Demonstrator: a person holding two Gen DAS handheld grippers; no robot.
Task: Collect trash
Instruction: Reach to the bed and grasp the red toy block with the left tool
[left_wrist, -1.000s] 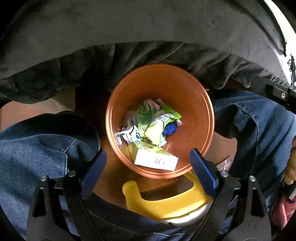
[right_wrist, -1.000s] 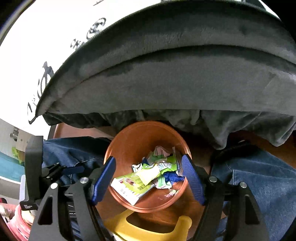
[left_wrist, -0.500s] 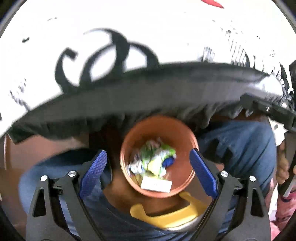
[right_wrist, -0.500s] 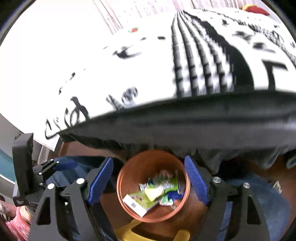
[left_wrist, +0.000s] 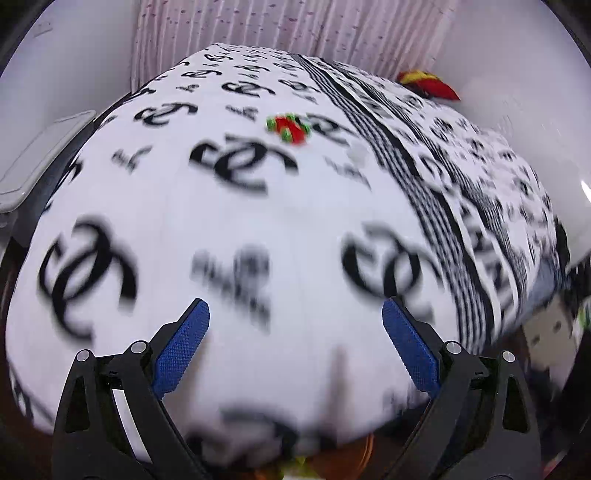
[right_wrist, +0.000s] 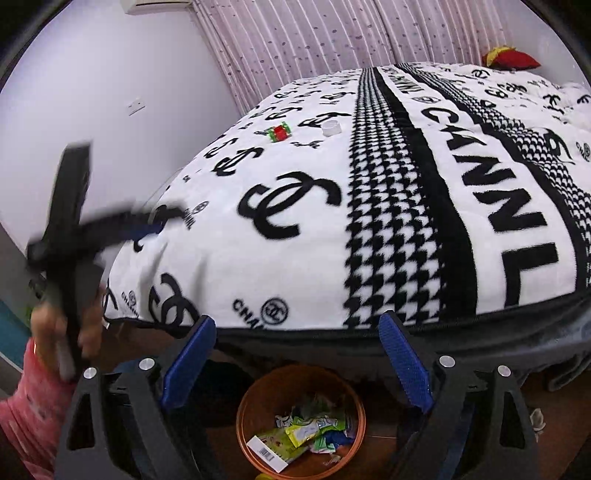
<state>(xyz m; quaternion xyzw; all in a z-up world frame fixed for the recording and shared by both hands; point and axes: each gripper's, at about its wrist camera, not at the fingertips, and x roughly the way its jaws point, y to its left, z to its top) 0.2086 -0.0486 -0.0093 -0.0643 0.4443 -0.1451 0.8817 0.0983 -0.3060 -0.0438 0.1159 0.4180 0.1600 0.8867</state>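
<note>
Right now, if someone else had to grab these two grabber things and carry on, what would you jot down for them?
Left gripper: open, nothing between its pads, over the bed.
Right gripper: jaws opening, empty, above the orange bin.
Bin: on the floor at the foot of the bed, already holding crumpled wrappers and a small box.
Left to collect, on the blanket: a red-and-green wrapper and, beside it, a small white cap-like piece.
The red and yellow thing at the far end may not be trash; I cannot tell.
</note>
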